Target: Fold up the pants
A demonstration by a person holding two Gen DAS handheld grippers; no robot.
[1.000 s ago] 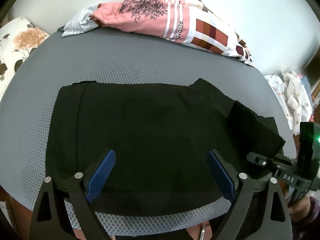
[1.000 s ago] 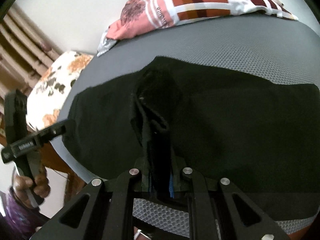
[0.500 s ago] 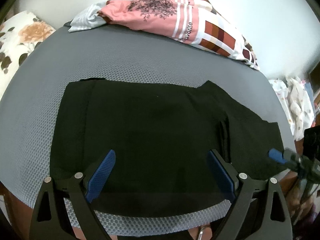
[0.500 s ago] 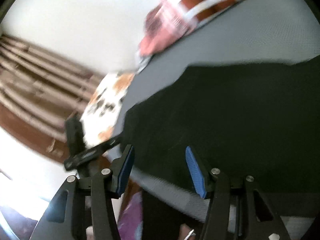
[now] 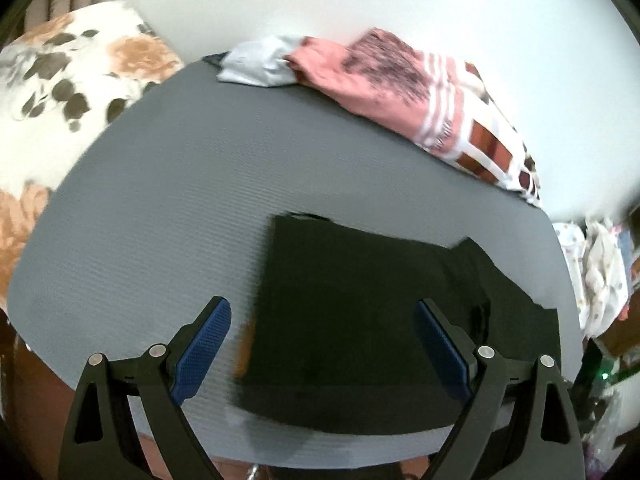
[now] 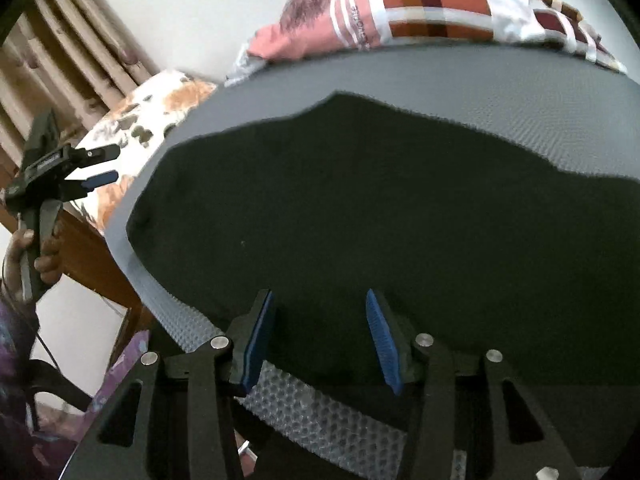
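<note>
**Black pants lie flat on the grey worktop, both tongs open above the near edge**

The pants (image 6: 380,216) are a flat, dark, matte shape spread across a grey, honeycomb-textured worktop (image 5: 168,208). Their long axis runs side to side, parallel to the near edge of the worktop. In the right wrist view they fill most of the picture, reaching forward and to both sides of the right tongs (image 6: 320,336). Those tongs stand open, blue pads apart, holding nothing, directly over the near hem.

In the left wrist view the pants (image 5: 360,300) sit forward and to the right of the left tongs (image 5: 322,344). These are spread wide and empty. The left end of the cloth is a straight, folded-looking edge lying between the two pads. The far right end looks uneven, with a raised wrinkle or extra layer near the right pad. The picture is blurred there, so the layering is unclear.

The right tongs look closer to the cloth. From the right wrist view, the left tongs (image 6: 86,168) appear off the left end of the worktop, held in a hand (image 6: 36,252), apart from the pants.

A likely next fold would bring one end over the other along the long axis.

Behind the pants, a pile of pink, striped and checked clothing (image 5: 400,84) lies at the far edge. A floral cushion (image 5: 68,76) sits to the left.
</note>
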